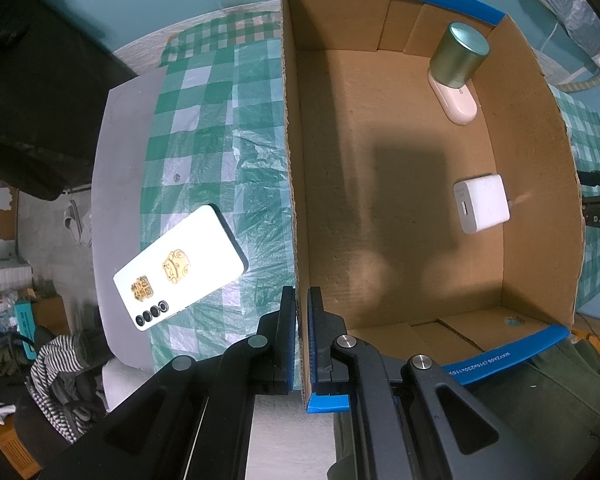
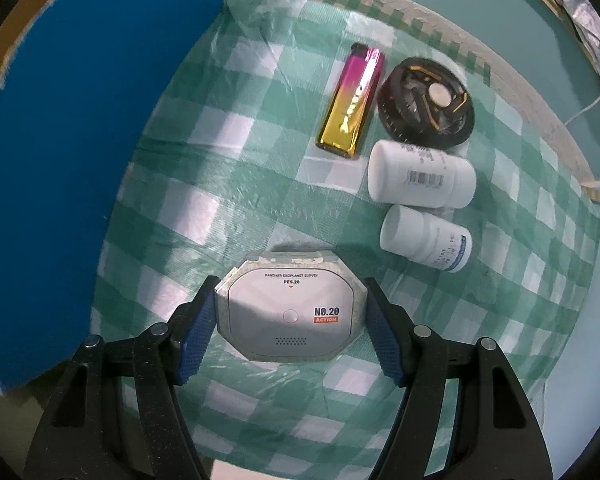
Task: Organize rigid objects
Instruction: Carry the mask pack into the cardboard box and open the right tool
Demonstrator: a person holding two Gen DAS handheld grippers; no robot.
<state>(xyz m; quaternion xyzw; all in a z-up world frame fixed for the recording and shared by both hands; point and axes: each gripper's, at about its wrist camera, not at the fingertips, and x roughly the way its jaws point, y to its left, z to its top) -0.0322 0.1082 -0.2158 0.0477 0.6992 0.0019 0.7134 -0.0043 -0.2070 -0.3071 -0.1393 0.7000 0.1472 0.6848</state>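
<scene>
My left gripper [image 1: 302,292] is shut on the left wall of an open cardboard box [image 1: 296,200] with blue outer faces. In the box lie a green-gold round tin [image 1: 458,54], a pale pink oval case [image 1: 458,104] and a white charger cube [image 1: 482,204]. A white phone [image 1: 180,268] lies back up on the checked cloth, left of the box. My right gripper [image 2: 290,281] points down, both pads pressed on the sides of a grey octagonal device [image 2: 288,312] marked "NO.20 ACTION". The box's blue side [image 2: 80,160] stands to its left.
Beyond the device on the green checked cloth [image 2: 220,184] lie a pink-gold lighter [image 2: 352,100], a black round gadget [image 2: 426,102] and two white pill bottles [image 2: 420,178] [image 2: 424,238] on their sides. The table edge runs close on the right.
</scene>
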